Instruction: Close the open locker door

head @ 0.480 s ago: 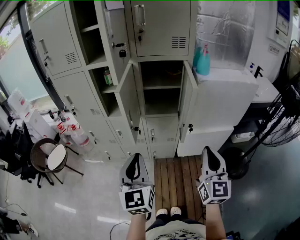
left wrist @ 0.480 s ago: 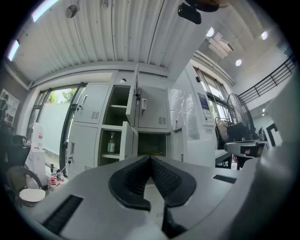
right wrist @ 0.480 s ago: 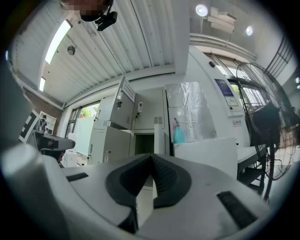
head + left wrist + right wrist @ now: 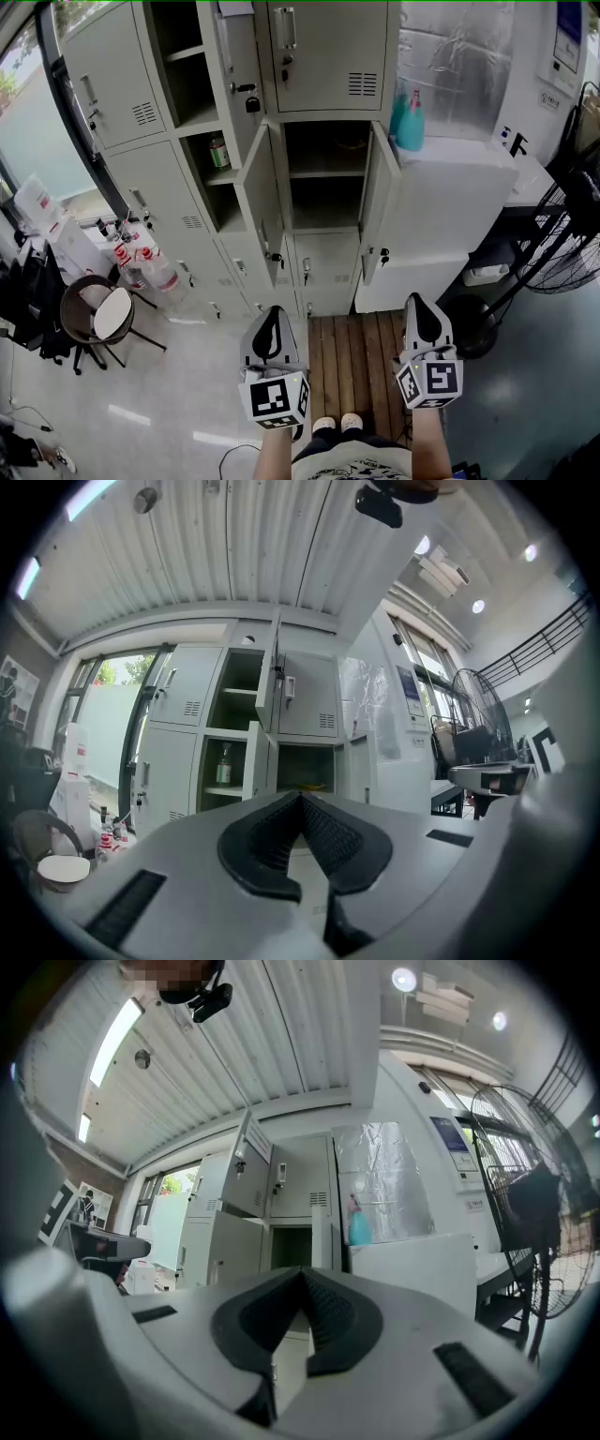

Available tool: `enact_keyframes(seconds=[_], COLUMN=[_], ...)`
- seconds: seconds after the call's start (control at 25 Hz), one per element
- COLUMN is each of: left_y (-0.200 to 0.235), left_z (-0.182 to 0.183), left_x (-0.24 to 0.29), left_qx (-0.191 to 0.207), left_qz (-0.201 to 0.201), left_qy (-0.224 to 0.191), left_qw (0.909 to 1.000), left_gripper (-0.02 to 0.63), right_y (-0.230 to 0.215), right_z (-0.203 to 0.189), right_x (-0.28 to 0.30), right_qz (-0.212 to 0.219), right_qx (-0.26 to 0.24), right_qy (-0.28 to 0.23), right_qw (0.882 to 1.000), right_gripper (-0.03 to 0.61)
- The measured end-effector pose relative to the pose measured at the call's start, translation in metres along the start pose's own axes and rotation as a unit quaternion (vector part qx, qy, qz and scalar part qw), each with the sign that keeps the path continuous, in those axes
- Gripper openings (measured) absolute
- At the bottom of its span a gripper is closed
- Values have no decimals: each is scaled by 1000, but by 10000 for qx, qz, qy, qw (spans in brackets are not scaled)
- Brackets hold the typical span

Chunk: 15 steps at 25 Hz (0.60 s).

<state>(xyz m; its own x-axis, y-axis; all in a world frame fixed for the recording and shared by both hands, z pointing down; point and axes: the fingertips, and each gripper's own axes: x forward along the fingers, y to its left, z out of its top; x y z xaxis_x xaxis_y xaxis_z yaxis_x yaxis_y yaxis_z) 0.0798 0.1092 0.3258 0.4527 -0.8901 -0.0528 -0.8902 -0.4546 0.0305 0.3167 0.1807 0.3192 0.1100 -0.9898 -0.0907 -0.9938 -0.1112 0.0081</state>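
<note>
A glossy pale floor runs up to a bank of pale grey sheet-metal lockers. A brown slatted wooden platform lies at their foot, under the person's feet. To the right of the lockers stands a white boxy cabinet with a teal spray bottle on top. A black wire-cage fan is further right, and a round brown stool with a white seat is off to the left. One flat open locker door juts out at the left edge of the dark middle compartment, and a second open door at its right edge. Both are well ahead of the grippers. The left gripper and right gripper are white shells with black ribbed pads. Each is pinched fully together, holding nothing and touching nothing.
</note>
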Motion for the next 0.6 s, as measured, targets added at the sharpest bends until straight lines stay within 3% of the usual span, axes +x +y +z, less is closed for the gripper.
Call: enact_keyframes(seconds=[0.52, 0.6], left_y=[17, 19], left_z=[-8, -10], left_x=[10, 10], left_qx=[-7, -3], left_qz=[-135, -170], left_qy=[60, 87], left_qw=[9999, 9998], left_gripper=[5, 5], right_y=[5, 8], right_z=[-3, -6], right_x=[10, 11], right_qz=[-323, -301], right_qx=[136, 181], right_qy=[-106, -72], right_qw=[9993, 9994], right_gripper=[-3, 85])
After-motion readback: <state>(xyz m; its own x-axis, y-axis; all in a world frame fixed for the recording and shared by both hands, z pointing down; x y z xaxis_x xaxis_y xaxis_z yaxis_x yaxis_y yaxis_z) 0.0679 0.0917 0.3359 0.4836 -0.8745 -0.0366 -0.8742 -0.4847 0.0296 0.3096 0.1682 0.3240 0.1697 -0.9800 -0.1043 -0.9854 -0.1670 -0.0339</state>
